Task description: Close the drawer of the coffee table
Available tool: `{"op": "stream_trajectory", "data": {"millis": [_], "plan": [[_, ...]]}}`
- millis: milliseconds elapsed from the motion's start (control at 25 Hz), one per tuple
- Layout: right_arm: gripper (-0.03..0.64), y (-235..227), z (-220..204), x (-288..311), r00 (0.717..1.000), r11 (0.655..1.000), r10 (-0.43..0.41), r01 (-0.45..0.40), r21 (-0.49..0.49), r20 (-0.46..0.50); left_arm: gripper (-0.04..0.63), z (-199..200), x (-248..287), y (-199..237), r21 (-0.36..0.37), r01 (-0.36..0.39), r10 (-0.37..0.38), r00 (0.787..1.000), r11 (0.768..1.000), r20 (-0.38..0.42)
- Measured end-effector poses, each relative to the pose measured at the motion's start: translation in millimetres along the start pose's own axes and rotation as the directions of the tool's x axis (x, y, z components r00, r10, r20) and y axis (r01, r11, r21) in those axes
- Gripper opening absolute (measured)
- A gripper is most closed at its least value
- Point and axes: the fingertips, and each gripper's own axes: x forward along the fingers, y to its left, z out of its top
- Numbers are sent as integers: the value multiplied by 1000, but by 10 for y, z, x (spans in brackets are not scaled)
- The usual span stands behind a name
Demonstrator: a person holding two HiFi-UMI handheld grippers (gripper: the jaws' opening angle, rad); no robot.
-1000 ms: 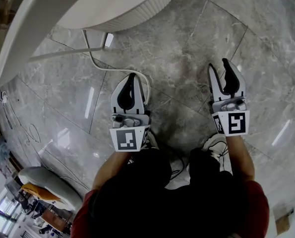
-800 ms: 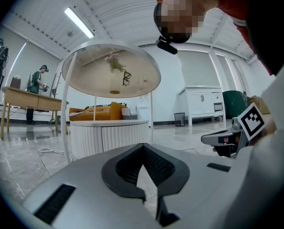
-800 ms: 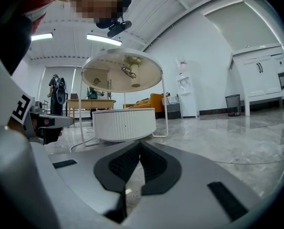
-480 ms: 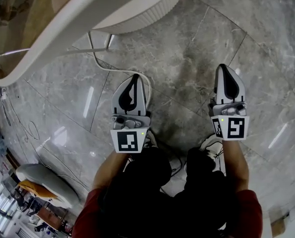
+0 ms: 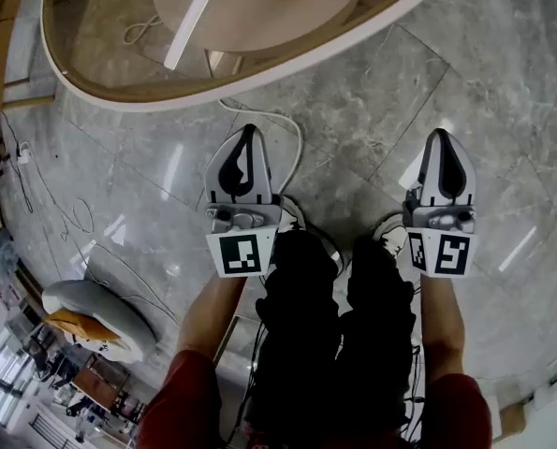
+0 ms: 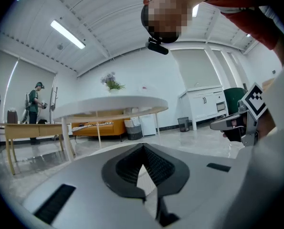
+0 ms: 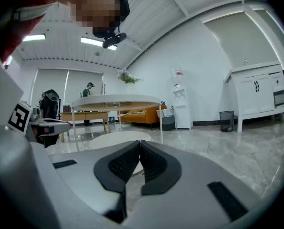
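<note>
At the left side of the grey marble floor point(image 5: 372, 92) lies a grey padded seat point(image 5: 95, 311) with something orange on it. Along the floor's far side stands a tall round table point(image 5: 166, 106) with a white rim and a glass top. A white cable point(image 5: 297, 138) trails over the marble from under it towards the person's feet. Through the glass shows a pale round top, apparently the low coffee table point(image 5: 259, 7). In the right gripper view the coffee table point(image 7: 118, 138) sits on the floor straight beyond the jaws, under the tall table. Its drawer cannot be made out in any view.

The left gripper point(image 5: 247, 134) hangs above the floor in front of the person's left leg, close to level and pointing towards the tall table. Its fingertips meet, with only a thin wedge of gap behind the dark pads and nothing between them. The person's dark trousers point(image 5: 339, 344) fill the space between the two hands. The right gripper point(image 5: 444, 138) is held well apart from the left one and parallel to it. Its jaws are pressed together and empty.

In the left gripper view a person in green point(image 6: 35, 99) stands by a wooden desk point(image 6: 32, 128), and an orange sofa point(image 6: 101, 128) sits behind the tall table. A white cabinet point(image 7: 256, 92) and a bin point(image 7: 225, 118) line the wall at the right.
</note>
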Motion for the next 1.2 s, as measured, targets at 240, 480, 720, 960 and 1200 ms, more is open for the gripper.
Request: {"op": "stream_trajectory", "data": {"millis": [240, 480, 720, 960, 1200], "plan": [[23, 198, 1270, -183, 1000, 999, 13, -13, -40, -13, 12, 1065, -303, 142, -88, -40, 36, 998, 995, -51], [23, 342, 2761, -347, 1000, 999, 18, -18, -37, -2, 12, 2577, -486, 410, -138, -80, 74, 996, 987, -45], [23, 462, 4217, -563, 1000, 999, 6, -5, -50, 12, 12, 4120, -629, 853, -158, -154, 154, 988, 975, -10], [23, 776, 5512, -798, 997, 989, 70, -63, -137, 43, 12, 5227, -781, 925, -88, -95, 93, 995, 992, -27], [23, 819, 6422, -1060, 986, 985, 117, -99, -144, 119, 12, 6048, -961, 856, -127, -83, 91, 994, 988, 57]]}}
